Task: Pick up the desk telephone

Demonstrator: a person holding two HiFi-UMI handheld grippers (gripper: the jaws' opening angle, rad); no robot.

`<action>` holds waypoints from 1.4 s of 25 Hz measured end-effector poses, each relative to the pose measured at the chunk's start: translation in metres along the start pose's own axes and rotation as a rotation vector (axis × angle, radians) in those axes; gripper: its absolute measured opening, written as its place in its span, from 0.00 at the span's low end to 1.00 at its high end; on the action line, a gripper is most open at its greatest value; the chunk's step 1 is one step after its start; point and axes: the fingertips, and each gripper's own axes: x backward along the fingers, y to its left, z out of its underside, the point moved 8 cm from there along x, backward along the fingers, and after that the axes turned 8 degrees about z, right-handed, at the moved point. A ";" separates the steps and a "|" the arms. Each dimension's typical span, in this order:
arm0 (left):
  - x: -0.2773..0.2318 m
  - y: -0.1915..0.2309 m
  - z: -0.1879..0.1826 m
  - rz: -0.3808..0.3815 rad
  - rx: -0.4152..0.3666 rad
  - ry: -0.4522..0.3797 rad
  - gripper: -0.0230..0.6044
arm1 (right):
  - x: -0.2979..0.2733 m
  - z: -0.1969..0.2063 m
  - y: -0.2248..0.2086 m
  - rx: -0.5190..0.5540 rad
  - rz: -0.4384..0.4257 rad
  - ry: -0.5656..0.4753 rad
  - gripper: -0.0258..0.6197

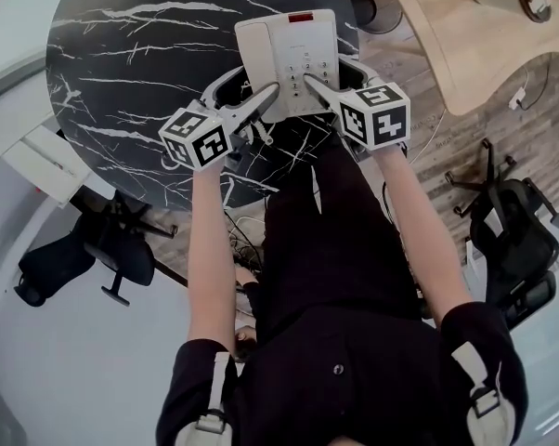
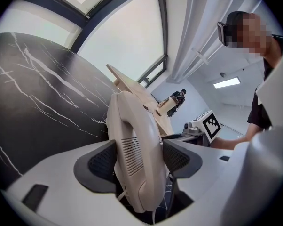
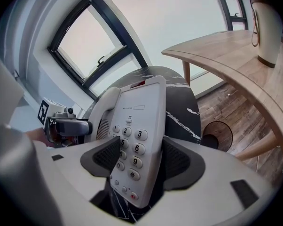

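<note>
1. The cream plastic desk telephone (image 1: 287,59) lay at the near edge of the round black marble surface (image 1: 131,54), the edge closest to the person. Both tools reached onto it from that side.
2. The left tool (image 2: 138,158) had its jaws set wide around the rounded cream handset (image 2: 132,145). Its dark ribbed pads looked pressed against the handset's two flanks.
3. The right tool (image 3: 137,157) stood about as wide on the keypad half of the body. One pad lay over the pale number keys (image 3: 134,140) and the other sat against the body's outer side.
4. No view showed whether the base had left the surface.
5. The handset probably only rested in its cradle. If the left tool rose faster than the right, the handset would likely lift out alone, and the thin pale cord (image 2: 121,193) would then tug the base sideways.
6. The right tool gripped a smooth, sloping shell on one side only. The pads could slide off it, or the base could pivot between them and drop.
7. The telephone sat at the near edge, so a slip would likely send it over that edge, not back onto the surface.
8. The pad lying over the keys might also press some of them as the grip tightened.
</note>
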 end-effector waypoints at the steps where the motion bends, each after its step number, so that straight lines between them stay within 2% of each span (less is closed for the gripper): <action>1: 0.000 -0.001 0.000 -0.007 0.002 0.003 0.55 | 0.000 -0.001 0.000 0.003 -0.001 0.004 0.50; 5: 0.003 -0.011 -0.003 -0.036 -0.010 0.001 0.54 | 0.006 -0.005 0.002 0.020 -0.003 0.007 0.50; 11: 0.016 -0.032 -0.023 -0.065 -0.041 -0.046 0.54 | 0.023 -0.025 0.013 0.044 -0.022 -0.032 0.49; 17: 0.036 -0.060 -0.055 -0.090 -0.102 -0.100 0.54 | 0.049 -0.056 0.031 0.073 -0.044 -0.107 0.49; 21: 0.052 -0.078 -0.079 -0.107 -0.146 -0.167 0.54 | 0.065 -0.079 0.044 0.088 -0.076 -0.167 0.49; 35: 0.116 -0.139 -0.124 -0.133 -0.312 -0.324 0.53 | 0.127 -0.128 0.107 0.201 -0.100 -0.358 0.48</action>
